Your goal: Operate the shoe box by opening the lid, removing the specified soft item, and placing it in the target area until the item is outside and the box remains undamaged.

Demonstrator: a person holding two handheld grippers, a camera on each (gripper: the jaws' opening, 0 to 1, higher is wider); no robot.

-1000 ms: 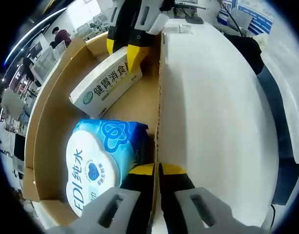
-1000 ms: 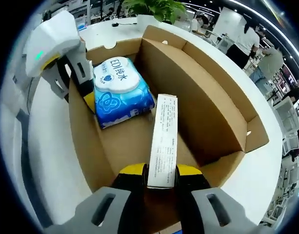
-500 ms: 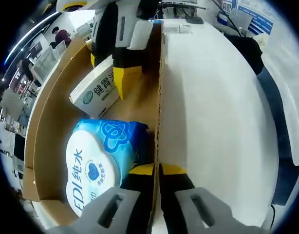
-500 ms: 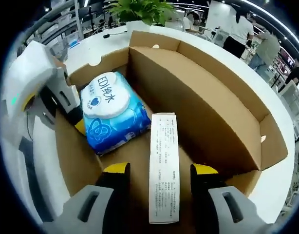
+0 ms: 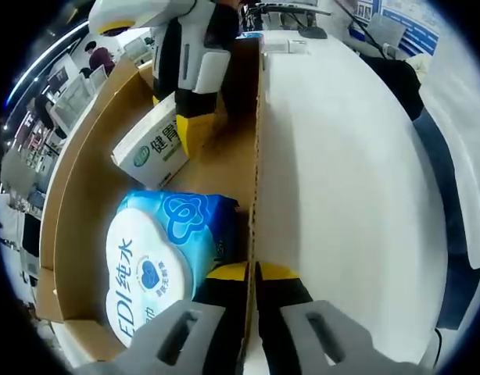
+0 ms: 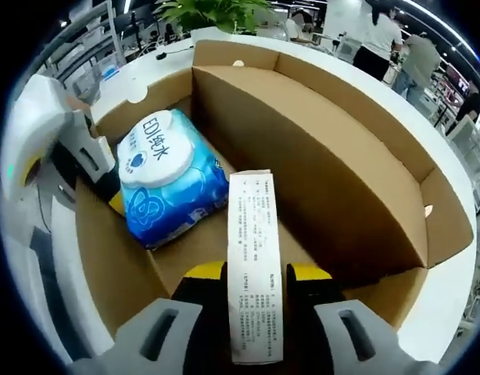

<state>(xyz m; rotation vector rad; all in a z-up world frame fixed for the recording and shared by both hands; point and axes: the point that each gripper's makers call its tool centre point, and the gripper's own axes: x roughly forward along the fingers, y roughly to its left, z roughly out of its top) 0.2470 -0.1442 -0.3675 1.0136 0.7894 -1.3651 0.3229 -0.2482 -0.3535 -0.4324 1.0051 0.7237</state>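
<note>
Removal step. Left hand-held gripper [image 5: 252, 273] pinches shoe box [image 6: 318, 148] wall; right hand-held gripper [image 6: 254, 273] clamps white carton [image 6: 252, 289]. Blue wipes pack [image 6: 166, 176] lies inside the box, beside the carton. Next: probably lift carton clear.

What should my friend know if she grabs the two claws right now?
Left claw: shut on the shoe box wall, holding the box steady.
Right claw: its jaws are on both sides of the white carton standing on edge inside the box; it looks gripped, not lifted out.
Blue wipes pack: lying on the box floor beside the carton, near the left claw.
Done: the shoe box is open.
Left: take the soft item, probably the wipes pack, out to the target area without tearing the cardboard.
</note>
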